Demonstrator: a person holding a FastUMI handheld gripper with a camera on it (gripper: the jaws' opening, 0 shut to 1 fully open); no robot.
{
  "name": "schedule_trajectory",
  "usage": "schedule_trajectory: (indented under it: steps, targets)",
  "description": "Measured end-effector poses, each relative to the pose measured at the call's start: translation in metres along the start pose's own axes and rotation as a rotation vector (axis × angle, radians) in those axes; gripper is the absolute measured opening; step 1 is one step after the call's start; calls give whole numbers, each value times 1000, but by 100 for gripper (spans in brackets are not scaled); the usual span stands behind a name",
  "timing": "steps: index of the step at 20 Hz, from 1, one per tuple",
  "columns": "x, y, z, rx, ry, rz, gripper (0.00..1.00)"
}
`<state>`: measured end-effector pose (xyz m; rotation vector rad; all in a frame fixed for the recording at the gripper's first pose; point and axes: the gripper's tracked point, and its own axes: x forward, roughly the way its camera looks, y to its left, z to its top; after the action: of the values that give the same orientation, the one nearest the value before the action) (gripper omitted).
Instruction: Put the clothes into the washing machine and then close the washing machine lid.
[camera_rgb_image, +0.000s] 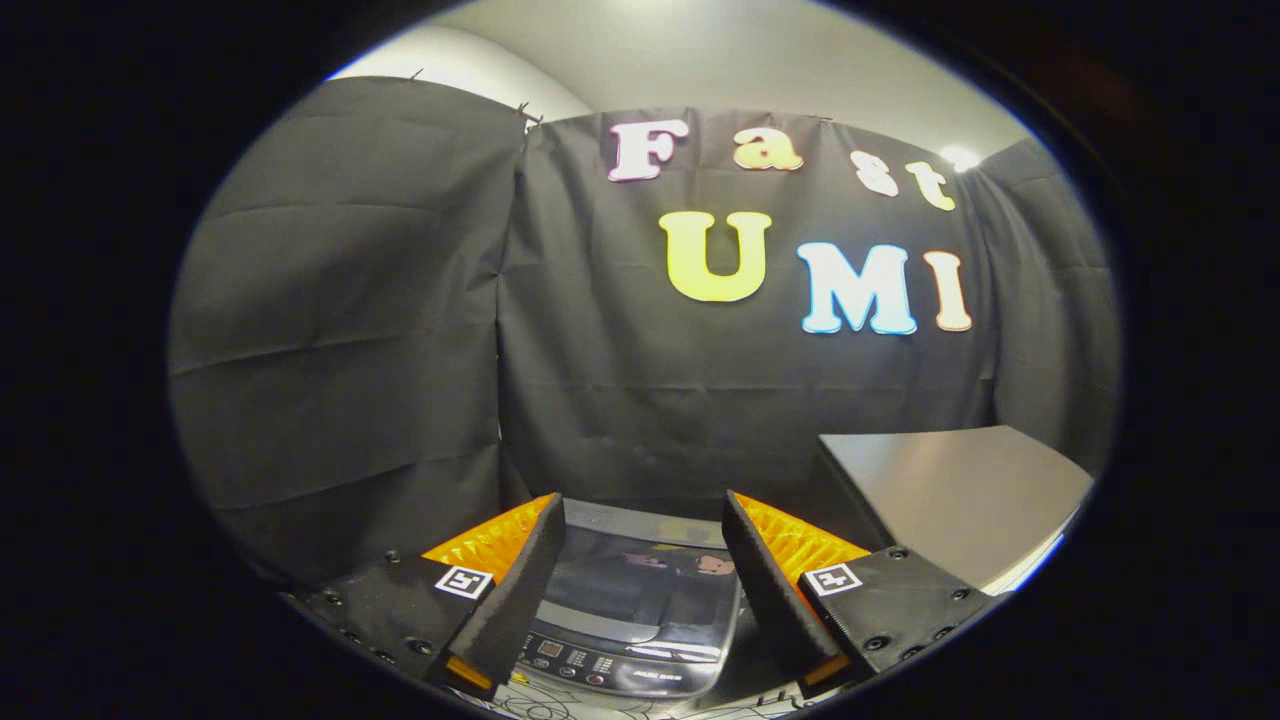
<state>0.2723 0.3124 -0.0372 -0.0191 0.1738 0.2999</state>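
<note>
A: Biggest thing ahead of us is the grey table (950, 480), off to the right past the right finger, bare top as far as we can see

B: And the washing machine (635, 610)?

A: Small toy-size unit, sits below and just beyond the fingers, framed between them. Glossy lid (640, 575) looks down flat on top, control panel (600, 665) facing us

B: Hand-held gripper (640, 590)?

A: Spread wide, nothing between the fingers, well above the machine and touching nothing

B: Clothes?

A: We can't place them from here, so we treat the load step as unconfirmed

B: Risks?

A: If the lid really is down, we have to lift it first. It's slick and reflective, so the pads could slide off the edge and let it drop back. The unit looks light, so pulling up off-centre could tip it or drag it toward us. Wide fingers coming down blind could also clip the panel buttons

B: So slow approach, catch the lid's front edge

A: Agreed, and find the clothes first
</note>
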Motion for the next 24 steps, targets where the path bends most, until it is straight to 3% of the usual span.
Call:
schedule_trajectory:
  steps: [13,24]
  targets:
    - [-110,-138,49,32,-76,-124,98]
    - [-180,-216,64,23,-123,-185,98]
